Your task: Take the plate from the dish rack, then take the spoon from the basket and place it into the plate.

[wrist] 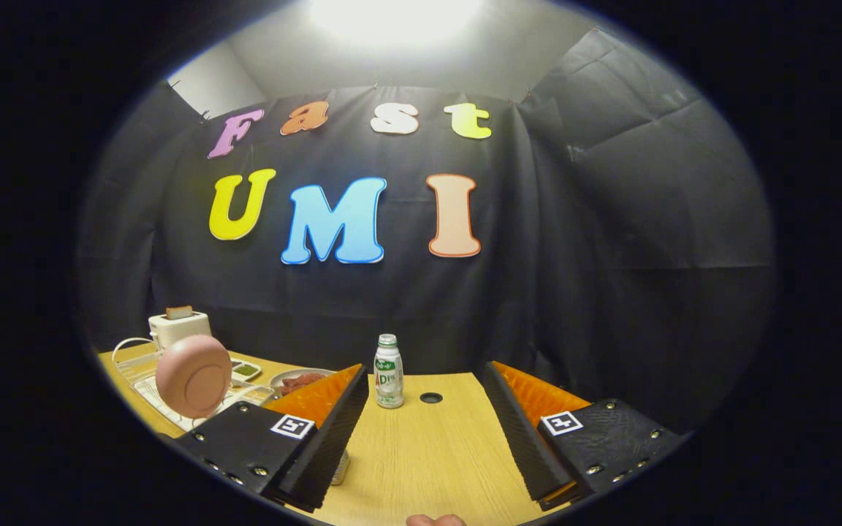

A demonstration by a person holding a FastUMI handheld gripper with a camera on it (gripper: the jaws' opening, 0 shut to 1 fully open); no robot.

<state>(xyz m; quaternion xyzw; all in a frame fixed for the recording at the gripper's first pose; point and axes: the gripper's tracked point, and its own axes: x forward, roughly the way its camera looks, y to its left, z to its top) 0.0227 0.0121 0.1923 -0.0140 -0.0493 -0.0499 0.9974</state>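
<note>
1. The gripper (425, 431) is held level above the table, pointing forward.
2. Its two fingers (333, 424) stand wide apart, nothing between them and nothing touching either one.
3. Both fingers angle outward from the base toward their tips.
4. A small part of the person's hand (435, 520) shows just behind the fingers.

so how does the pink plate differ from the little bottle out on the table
The plate stands on edge in the dish rack, off beside one finger of the open gripper; the bottle stands upright on the bare table, just ahead between the fingers. The plate is a broad pink disc; the bottle is slim, white, with a green cap. Neither is touched by the fingers.
</note>
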